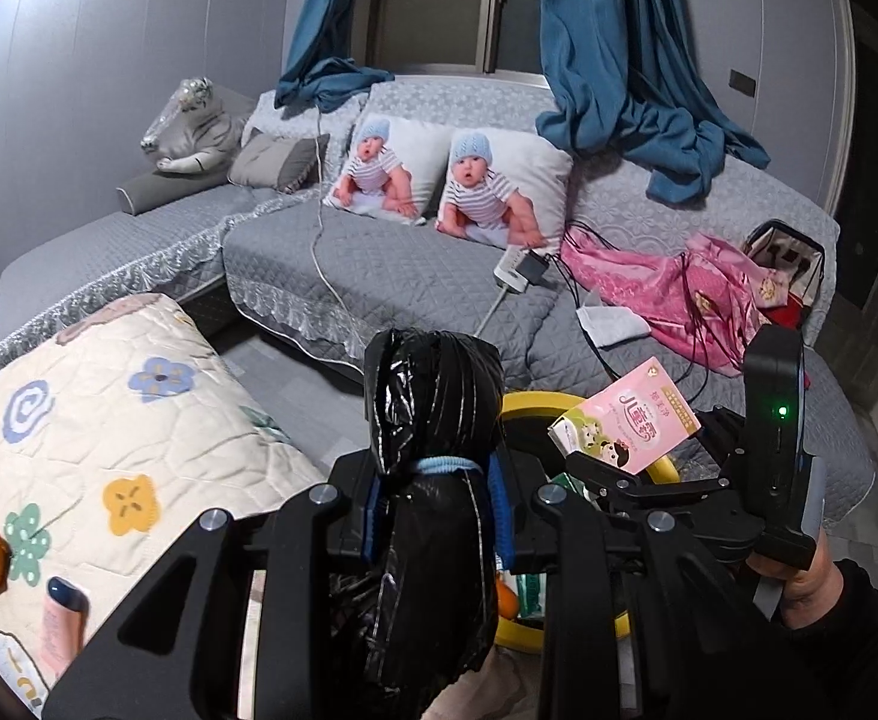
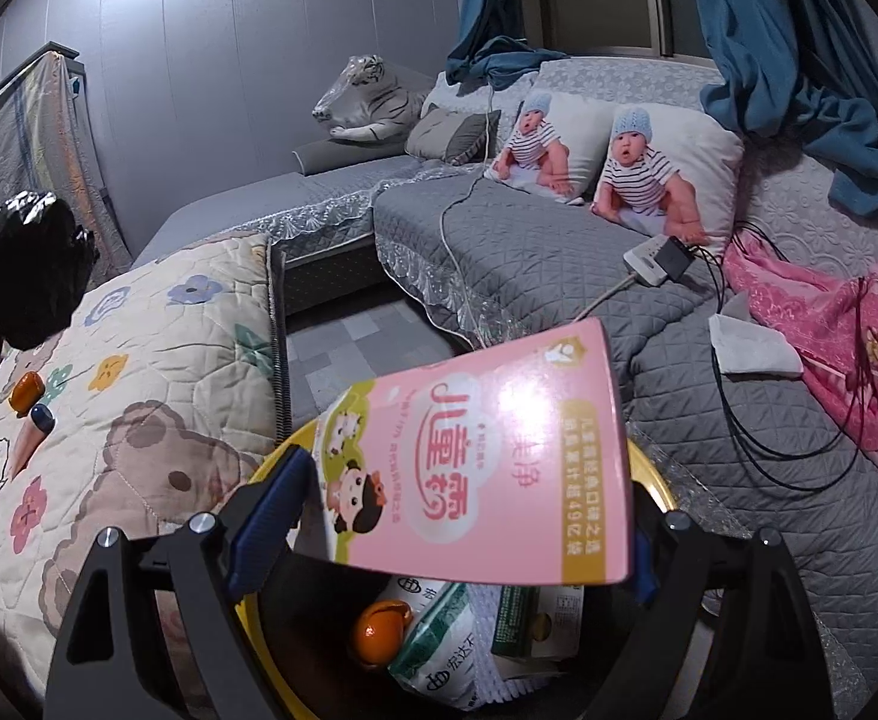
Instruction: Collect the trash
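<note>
Pink box (image 2: pixel 487 450) over yellow bin (image 2: pixel 658 483) holding cartons, orange item (image 2: pixel 376 633)

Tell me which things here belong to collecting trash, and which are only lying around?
For the job:
- black trash bag, in left tool
- pink box, in right tool
- yellow bin holding wrappers

Lying about:
- baby pillows
- tiger toy
- pink cloth
- power strip

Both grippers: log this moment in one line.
left gripper: shut on black bag | right gripper: holding pink box over yellow bin
</note>
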`<state>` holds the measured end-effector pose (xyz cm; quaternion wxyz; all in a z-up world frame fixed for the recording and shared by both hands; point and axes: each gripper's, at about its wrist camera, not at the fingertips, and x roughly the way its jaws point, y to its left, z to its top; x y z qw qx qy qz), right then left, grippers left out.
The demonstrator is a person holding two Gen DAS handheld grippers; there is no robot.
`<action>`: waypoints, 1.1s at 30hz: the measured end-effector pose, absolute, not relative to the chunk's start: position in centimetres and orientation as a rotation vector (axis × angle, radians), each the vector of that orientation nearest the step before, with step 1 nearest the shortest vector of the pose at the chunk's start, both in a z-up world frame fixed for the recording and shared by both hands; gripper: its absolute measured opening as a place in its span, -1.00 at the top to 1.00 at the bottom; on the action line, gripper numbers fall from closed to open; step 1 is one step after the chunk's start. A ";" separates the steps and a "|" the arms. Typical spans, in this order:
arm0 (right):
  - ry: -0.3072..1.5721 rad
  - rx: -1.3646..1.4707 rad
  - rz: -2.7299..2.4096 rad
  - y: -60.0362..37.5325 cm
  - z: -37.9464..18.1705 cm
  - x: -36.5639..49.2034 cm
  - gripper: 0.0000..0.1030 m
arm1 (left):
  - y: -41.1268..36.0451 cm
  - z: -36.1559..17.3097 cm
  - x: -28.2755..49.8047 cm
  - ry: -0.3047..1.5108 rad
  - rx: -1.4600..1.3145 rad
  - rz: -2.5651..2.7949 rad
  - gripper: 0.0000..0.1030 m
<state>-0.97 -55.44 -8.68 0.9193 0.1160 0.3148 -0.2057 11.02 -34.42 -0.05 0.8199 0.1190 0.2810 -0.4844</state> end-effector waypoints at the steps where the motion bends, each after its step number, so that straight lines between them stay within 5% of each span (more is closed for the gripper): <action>1: 0.650 0.239 -0.429 -55.6 -8.9 -1.1 -0.63 | -34.8 -0.1 10.9 0.600 0.255 -1.035 0.49; 33: 0.766 0.299 -0.522 -58.9 -12.5 -1.2 -0.64 | -42.6 -7.9 11.3 0.803 0.293 -1.059 0.39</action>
